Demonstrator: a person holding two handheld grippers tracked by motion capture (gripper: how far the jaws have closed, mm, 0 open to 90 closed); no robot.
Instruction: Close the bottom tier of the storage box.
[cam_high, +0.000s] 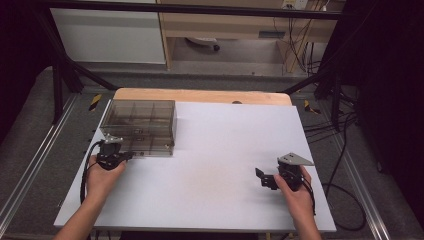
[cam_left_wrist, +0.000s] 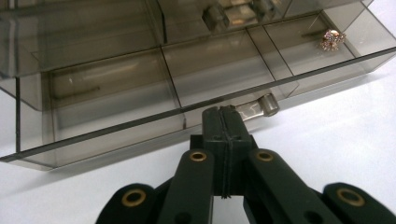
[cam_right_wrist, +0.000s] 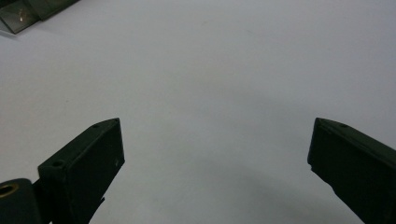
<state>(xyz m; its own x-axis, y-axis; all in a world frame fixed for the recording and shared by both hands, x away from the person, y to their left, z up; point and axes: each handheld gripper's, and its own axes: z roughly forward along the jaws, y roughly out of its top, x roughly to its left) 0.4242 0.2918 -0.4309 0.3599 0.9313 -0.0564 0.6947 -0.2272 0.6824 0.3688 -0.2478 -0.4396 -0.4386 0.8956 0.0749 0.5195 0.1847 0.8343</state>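
From the high view we've got a smoky clear box (cam_high: 142, 127) sitting at the far left of the white surface (cam_high: 215, 165). The left gripper (cam_high: 129, 156) is right up against the box's near edge, held in the left hand (cam_high: 102, 177), with its cable looping back along the forearm. The right gripper (cam_high: 261, 176) is well apart from all that, over at the right side of the surface in the right hand (cam_high: 295, 192), with the grey plate on top. Its jaws point left, toward the middle of the surface, and they stand apart.

Left gripper view: here we can see the jaws are pressed together, tips right at the front of the box (cam_left_wrist: 187, 70). A small clear handle (cam_left_wrist: 259, 107) sticks out from the box's lower front edge, just to the right of the jaw tips. It looks like the tips are pinching the near end of it, but we can't say for sure. The box is split into compartments, and there's a little sparkly trinket (cam_left_wrist: 332, 39) in the one at the upper right. Another clear handle (cam_left_wrist: 217, 16) shows further up.

Right gripper view: jaws wide apart with nothing between them, just bare white surface (cam_right_wrist: 210, 84) below. A corner of the box (cam_right_wrist: 28, 11) peeks in at the top left, far off.
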